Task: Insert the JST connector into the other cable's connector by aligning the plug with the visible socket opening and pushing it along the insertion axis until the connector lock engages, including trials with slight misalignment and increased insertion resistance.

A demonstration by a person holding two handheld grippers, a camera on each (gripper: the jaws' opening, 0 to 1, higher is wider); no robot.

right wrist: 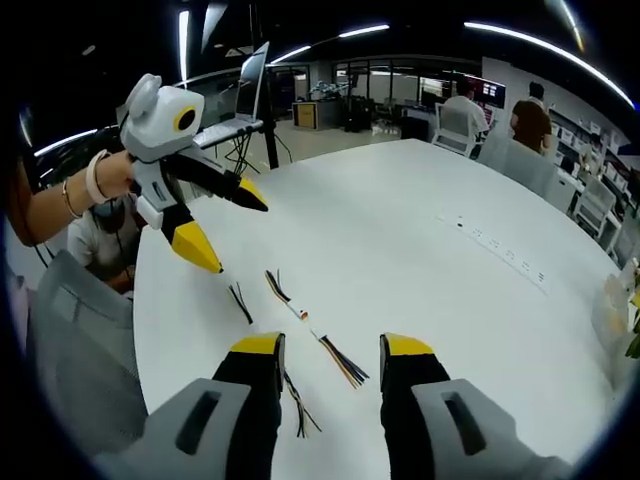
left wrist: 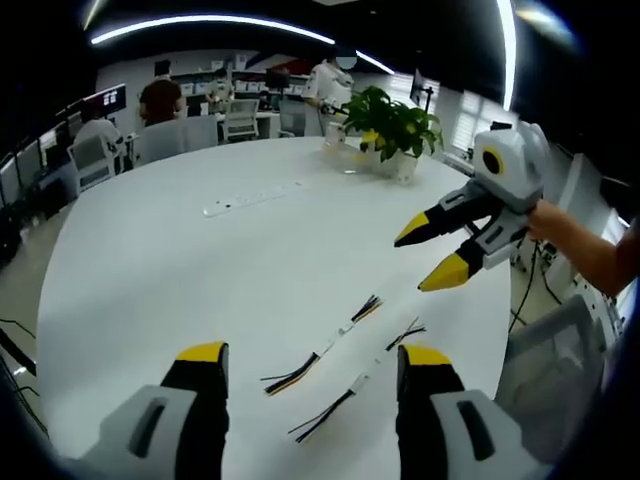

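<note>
Two short cables with white JST connectors lie side by side on the white round table. The farther cable has orange and black wires. The nearer cable has black wires. My left gripper hangs open just above them, holding nothing. My right gripper comes in from the right, open and empty, above the table past the cables. In the right gripper view the orange-wired cable lies ahead of my open right gripper. The black-wired cable runs partly behind its left finger. The left gripper hovers beyond, open.
A white power strip lies farther across the table, and a potted plant stands at its far edge. A grey chair sits at the table's right side. Office desks, chairs and seated people fill the background. A laptop on a stand is behind.
</note>
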